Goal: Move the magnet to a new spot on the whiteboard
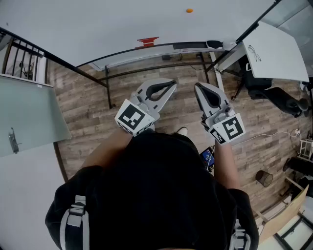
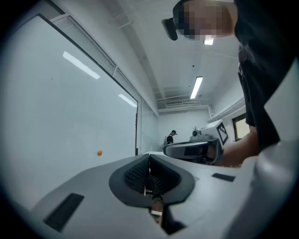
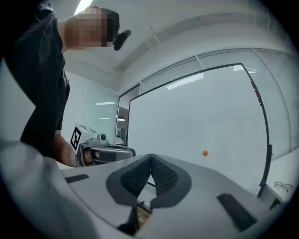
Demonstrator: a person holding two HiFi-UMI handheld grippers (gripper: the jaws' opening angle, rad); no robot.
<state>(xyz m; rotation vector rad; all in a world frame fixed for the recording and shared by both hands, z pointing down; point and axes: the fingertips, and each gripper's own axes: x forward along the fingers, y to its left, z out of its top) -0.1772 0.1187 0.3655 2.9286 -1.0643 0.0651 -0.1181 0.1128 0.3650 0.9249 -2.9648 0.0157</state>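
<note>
Clenched and empty, the left gripper [image 1: 172, 86] and right gripper [image 1: 200, 88] hang well short of the orange magnet [image 1: 189, 10] on the whiteboard [image 1: 112, 24]; reaching and opening likely come next.

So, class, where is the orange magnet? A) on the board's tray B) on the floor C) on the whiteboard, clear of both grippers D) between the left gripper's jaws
C: the orange magnet sits on the whiteboard, while the left gripper and right gripper are shut, empty, short of it.
</note>
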